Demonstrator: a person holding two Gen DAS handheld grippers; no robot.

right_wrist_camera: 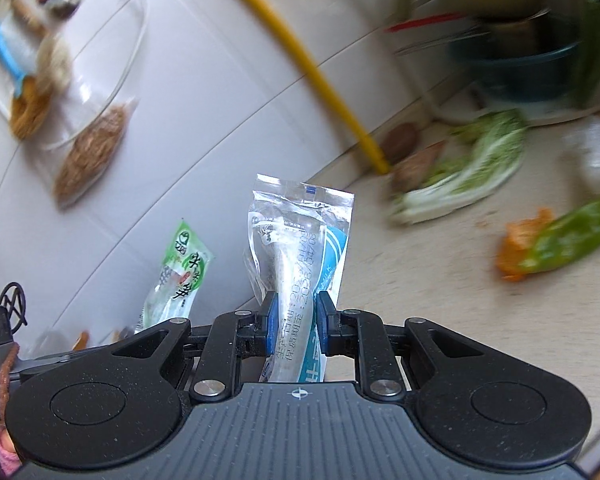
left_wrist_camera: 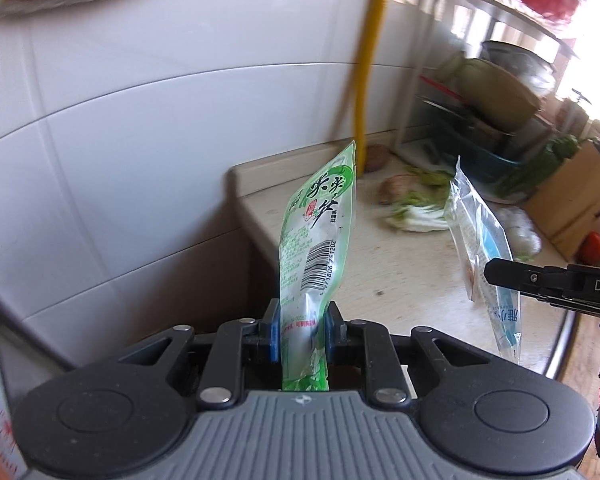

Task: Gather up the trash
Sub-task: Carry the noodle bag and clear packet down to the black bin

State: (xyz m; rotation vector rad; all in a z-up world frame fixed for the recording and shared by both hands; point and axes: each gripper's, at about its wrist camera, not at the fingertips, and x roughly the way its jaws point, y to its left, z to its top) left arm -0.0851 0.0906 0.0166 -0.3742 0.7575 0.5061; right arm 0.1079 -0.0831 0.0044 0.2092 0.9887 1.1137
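My left gripper [left_wrist_camera: 300, 330] is shut on a green and clear snack wrapper [left_wrist_camera: 320, 232], which stands upright between the blue pads above the counter's left end. The same green wrapper [right_wrist_camera: 180, 276] shows at lower left in the right wrist view. My right gripper [right_wrist_camera: 297, 322] is shut on a clear wrapper with a blue stripe [right_wrist_camera: 300, 248], also held upright. In the left wrist view that clear wrapper [left_wrist_camera: 480, 240] hangs at the right, pinched by the right gripper's black finger [left_wrist_camera: 512, 274].
A beige counter [left_wrist_camera: 400, 280] runs along a white tiled wall [left_wrist_camera: 140, 120]. On it lie a cabbage [right_wrist_camera: 460, 176], a green pepper on orange peel [right_wrist_camera: 560, 240], brown roots by a yellow pipe [left_wrist_camera: 368, 60], and a dish rack with bowls [left_wrist_camera: 492, 112]. A cardboard box [left_wrist_camera: 572, 196] stands far right.
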